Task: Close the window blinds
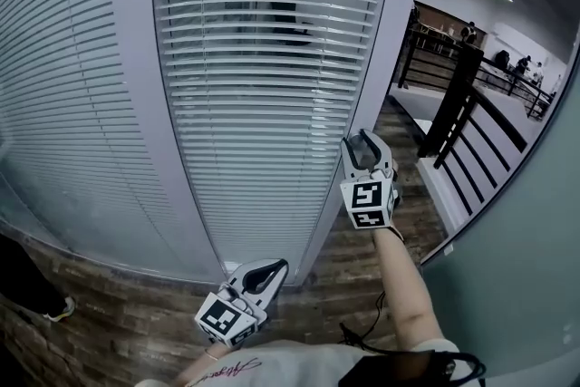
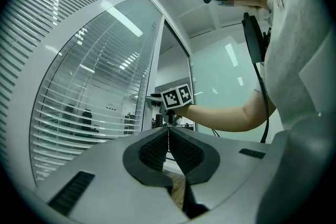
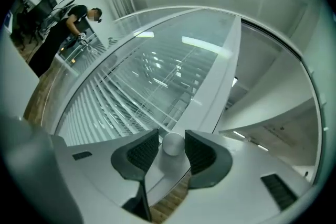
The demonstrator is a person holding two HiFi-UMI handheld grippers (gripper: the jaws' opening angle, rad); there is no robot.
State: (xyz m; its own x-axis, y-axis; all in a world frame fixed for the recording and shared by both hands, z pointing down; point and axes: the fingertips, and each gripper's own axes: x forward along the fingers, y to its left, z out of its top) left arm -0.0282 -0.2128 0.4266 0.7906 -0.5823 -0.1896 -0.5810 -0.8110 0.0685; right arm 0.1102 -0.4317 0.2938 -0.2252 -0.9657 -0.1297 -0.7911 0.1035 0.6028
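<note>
Right gripper (image 1: 362, 140) jaws sit slightly apart around a silver knob (image 3: 172, 143) beside the blinds (image 1: 263, 59). Left gripper (image 2: 168, 132) jaws are together.

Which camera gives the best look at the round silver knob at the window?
The right gripper view: the knob sits close up between the jaws of the right gripper. In the head view that gripper covers it; in the left gripper view it is too small to make out.

Right hand-held gripper (image 1: 364, 140) hovers beside the blinds' (image 1: 263, 86) frame (image 1: 390, 50).
</note>
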